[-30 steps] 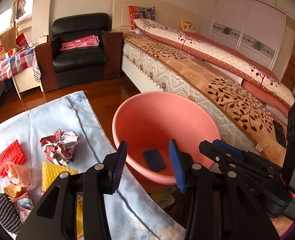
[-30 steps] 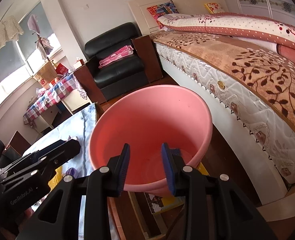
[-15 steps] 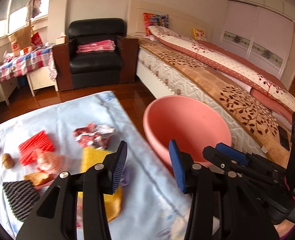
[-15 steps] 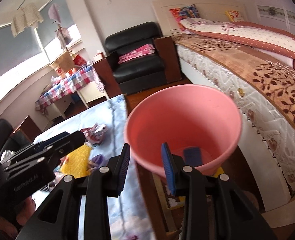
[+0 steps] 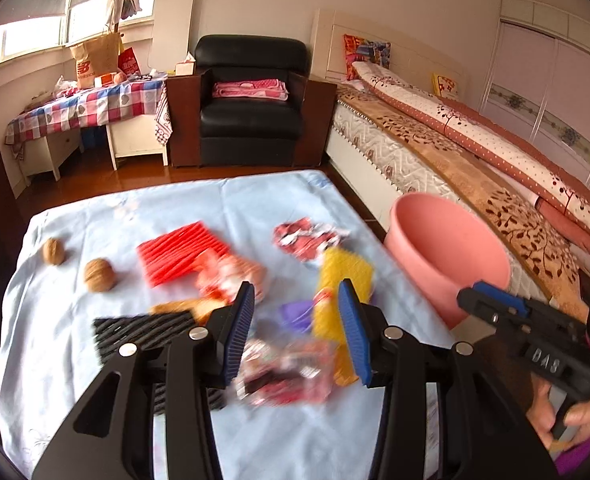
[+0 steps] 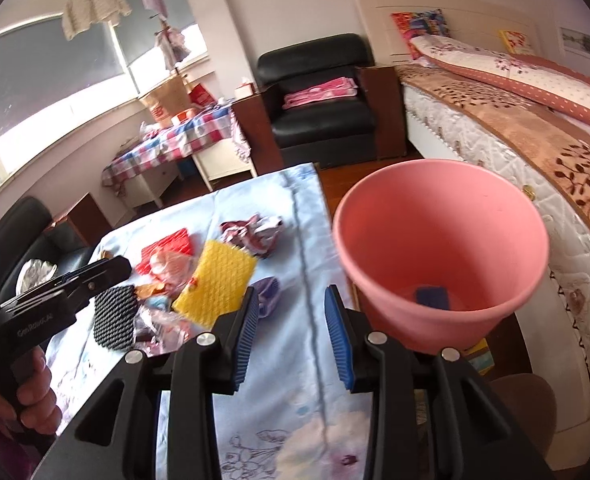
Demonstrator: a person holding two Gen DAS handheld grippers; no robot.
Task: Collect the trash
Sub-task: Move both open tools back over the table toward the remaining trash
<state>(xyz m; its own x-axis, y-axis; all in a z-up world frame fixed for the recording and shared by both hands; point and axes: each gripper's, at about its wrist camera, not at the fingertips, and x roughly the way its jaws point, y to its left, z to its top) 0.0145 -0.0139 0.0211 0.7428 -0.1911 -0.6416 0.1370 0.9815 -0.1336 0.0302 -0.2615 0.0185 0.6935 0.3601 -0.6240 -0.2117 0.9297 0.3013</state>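
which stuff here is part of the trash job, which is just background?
Job:
pink bucket
blue piece inside it
yellow mesh sheet
red ridged sheet
black mesh sheet
crumpled wrapper

Lying about:
armchair
bed
checked side table

- I see a pink bucket standing upright just off the table's right edge, holding a blue piece.
- Yellow mesh, red ridged sheet and crumpled wrappers lie mid-table.
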